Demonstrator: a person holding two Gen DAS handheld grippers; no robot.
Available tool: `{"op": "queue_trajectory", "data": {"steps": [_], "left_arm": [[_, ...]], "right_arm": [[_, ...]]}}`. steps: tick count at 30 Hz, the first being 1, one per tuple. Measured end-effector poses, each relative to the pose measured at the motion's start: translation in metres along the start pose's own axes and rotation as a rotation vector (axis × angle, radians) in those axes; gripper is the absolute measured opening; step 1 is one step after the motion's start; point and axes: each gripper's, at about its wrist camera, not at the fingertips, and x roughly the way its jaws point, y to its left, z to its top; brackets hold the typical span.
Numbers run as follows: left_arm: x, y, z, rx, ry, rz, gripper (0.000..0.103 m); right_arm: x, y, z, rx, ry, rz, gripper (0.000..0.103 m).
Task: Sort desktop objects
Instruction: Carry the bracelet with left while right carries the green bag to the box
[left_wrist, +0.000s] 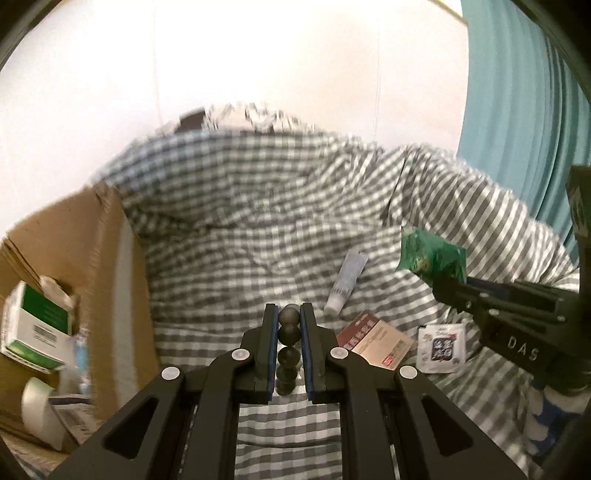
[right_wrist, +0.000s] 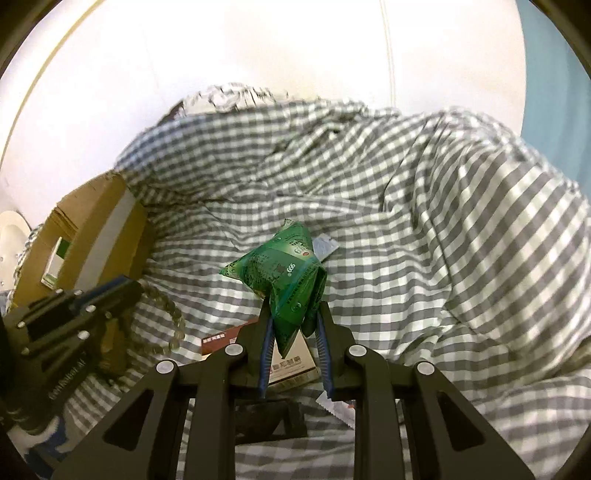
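Observation:
My left gripper (left_wrist: 289, 310) is shut on a string of dark round beads (left_wrist: 288, 334) that runs back between its blue pads, above the grey checked cloth (left_wrist: 258, 221). In the right wrist view the same gripper (right_wrist: 129, 288) is at the left, with the bead bracelet (right_wrist: 173, 310) hanging from it in a loop. My right gripper (right_wrist: 294, 308) is shut on a crumpled green packet (right_wrist: 284, 273), lifted off the cloth. From the left wrist view that gripper (left_wrist: 443, 284) and the green packet (left_wrist: 430, 254) are at the right.
On the cloth lie a white tube (left_wrist: 345, 282), a red-and-cream box (left_wrist: 373, 341) and a small white sachet (left_wrist: 439, 349). An open cardboard box (left_wrist: 92, 240) at the left holds a green-and-white carton (left_wrist: 37, 321) and a tape roll (left_wrist: 37, 410). A teal curtain (left_wrist: 517, 92) hangs at the right.

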Motion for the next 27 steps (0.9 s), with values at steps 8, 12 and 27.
{"op": "queue_trajectory", "data": {"steps": [8,12,27], "left_arm": [[-0.065,0.009,0.018,-0.011,-0.125,0.012,0.011],[-0.095,0.018,0.024,-0.023,-0.179,0.020,0.011],[-0.190,0.057,0.032,-0.042,-0.339,0.102,0.011]], "right_arm": [[-0.057,0.013,0.004,-0.008,-0.133,-0.011,0.020],[-0.090,0.026,0.012,-0.005,-0.198,0.001,0.020],[-0.177,0.099,0.028,-0.058,-0.399,0.041,0.020]]}}
